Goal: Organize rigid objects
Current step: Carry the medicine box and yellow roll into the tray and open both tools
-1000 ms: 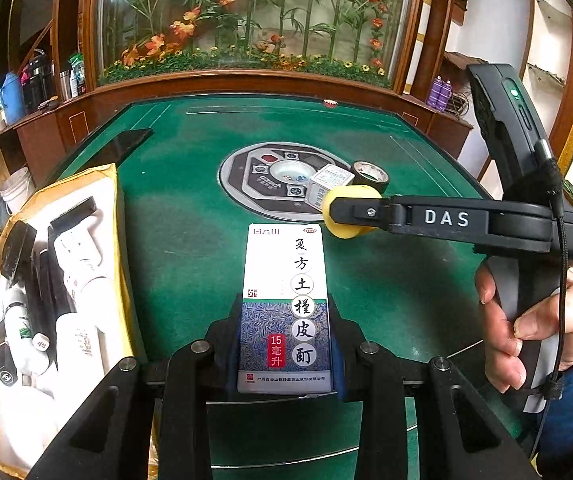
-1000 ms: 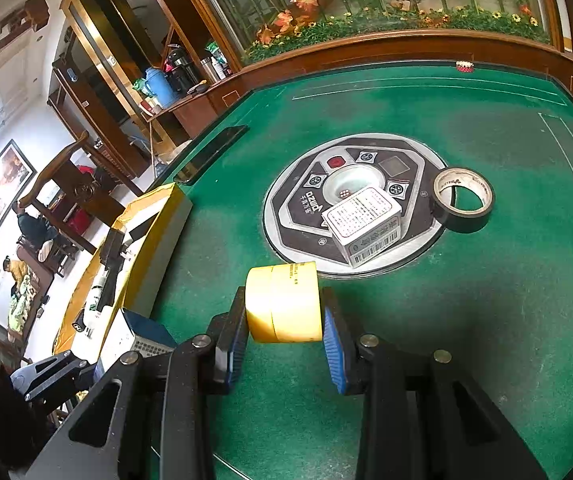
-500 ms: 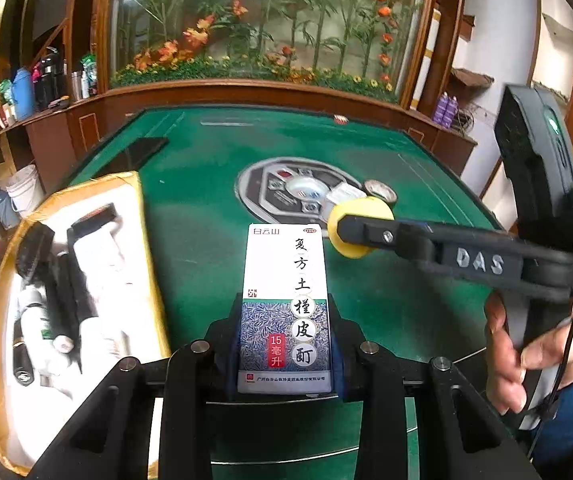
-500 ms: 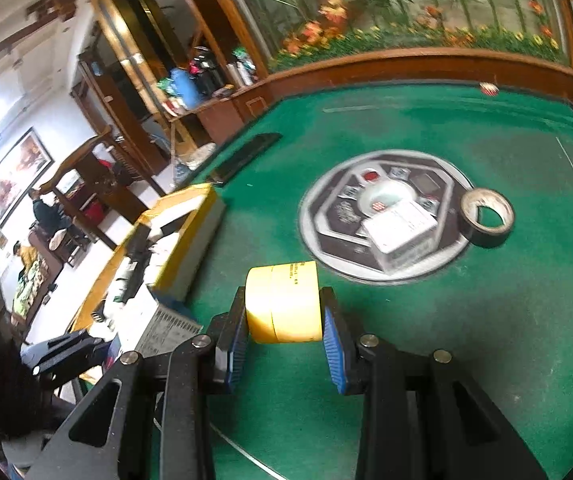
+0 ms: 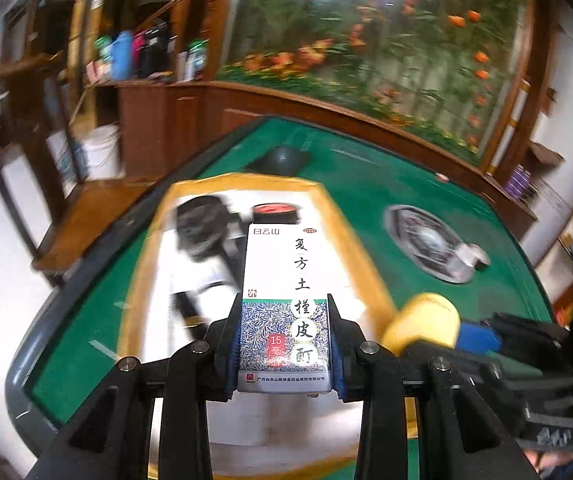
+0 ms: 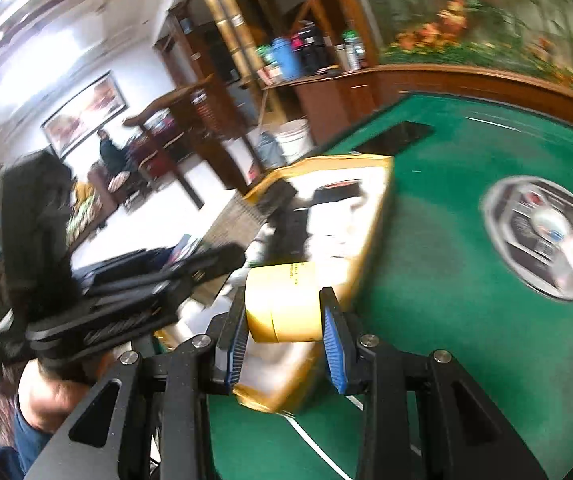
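medicine box (image 5: 284, 308) — white, blue leaf pattern, red label; tape roll (image 6: 282, 302) — yellow; table (image 6: 466, 340) — green; tray rim (image 5: 350, 240) — gold

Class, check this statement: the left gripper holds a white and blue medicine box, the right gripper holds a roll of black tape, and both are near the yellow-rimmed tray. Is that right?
One detail is wrong. The right gripper holds a yellow roll, not black tape, as the right wrist view shows. The left gripper does hold the medicine box, near the yellow-rimmed tray.

A home sitting room, suggested by a green-felted mahjong desk (image 5: 366, 184), dark wooden cabinets (image 5: 146, 120), a framed picture (image 6: 86, 114), a large floral mural (image 5: 386, 48), a seated person (image 6: 110, 152)
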Demonstrator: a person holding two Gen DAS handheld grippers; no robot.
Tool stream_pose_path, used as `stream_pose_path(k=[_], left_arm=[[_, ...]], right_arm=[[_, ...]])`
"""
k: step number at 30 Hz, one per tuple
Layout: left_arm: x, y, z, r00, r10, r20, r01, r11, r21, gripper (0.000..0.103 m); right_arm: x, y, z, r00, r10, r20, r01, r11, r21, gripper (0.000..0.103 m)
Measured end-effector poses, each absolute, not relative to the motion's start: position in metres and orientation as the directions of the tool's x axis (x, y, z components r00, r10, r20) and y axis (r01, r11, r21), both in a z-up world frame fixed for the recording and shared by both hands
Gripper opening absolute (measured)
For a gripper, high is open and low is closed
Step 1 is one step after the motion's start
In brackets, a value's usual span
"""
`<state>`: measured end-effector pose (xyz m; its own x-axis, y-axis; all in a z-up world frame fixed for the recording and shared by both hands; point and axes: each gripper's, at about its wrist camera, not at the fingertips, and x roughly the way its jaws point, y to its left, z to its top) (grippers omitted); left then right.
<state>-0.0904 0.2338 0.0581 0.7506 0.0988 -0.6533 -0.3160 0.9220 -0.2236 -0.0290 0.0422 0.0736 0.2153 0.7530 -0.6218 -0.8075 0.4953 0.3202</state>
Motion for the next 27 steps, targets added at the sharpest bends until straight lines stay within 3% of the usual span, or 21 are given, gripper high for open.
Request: stream_pose_path(k=[15,17,19,20,27], left_arm=[[-0.094,0.271,0.023,0.709,0.122,-0.694,-0.390,0.888,-0.242,0.038],[-0.093,0.271,0.020,0.712,0.112,-0.693,-0.388,0.886,-0.255,0.052],[-0.093,0.270,0.021,0.717,0.109,-0.689,-0.384,0.886,-0.259,0.055],[-0.094,0.268,0.023,0.721,0.110,-0.684,-0.380,0.889,-0.257,0.055],[-0.099,0.259,0.045,0.769,0.090,-0.633,-0.333,0.901,-0.277,0.065]], right_arm=[[-0.054,0.107,0.037,0.172,0.674,-0.718,-0.871,0.445,0.209,0.033],[-0.058,0.108,0.037,0.187,0.671,-0.718,-0.883,0.435,0.176,0.039],[-0.061,0.108,0.038,0.201,0.676,-0.709,-0.894,0.422,0.149,0.061],[-0.062,0.107,0.040,0.211,0.679,-0.703,-0.898,0.419,0.135,0.065],[-0.064,0.082,0.070,0.211,0.748,-0.630,-0.914,0.379,0.143,0.068]])
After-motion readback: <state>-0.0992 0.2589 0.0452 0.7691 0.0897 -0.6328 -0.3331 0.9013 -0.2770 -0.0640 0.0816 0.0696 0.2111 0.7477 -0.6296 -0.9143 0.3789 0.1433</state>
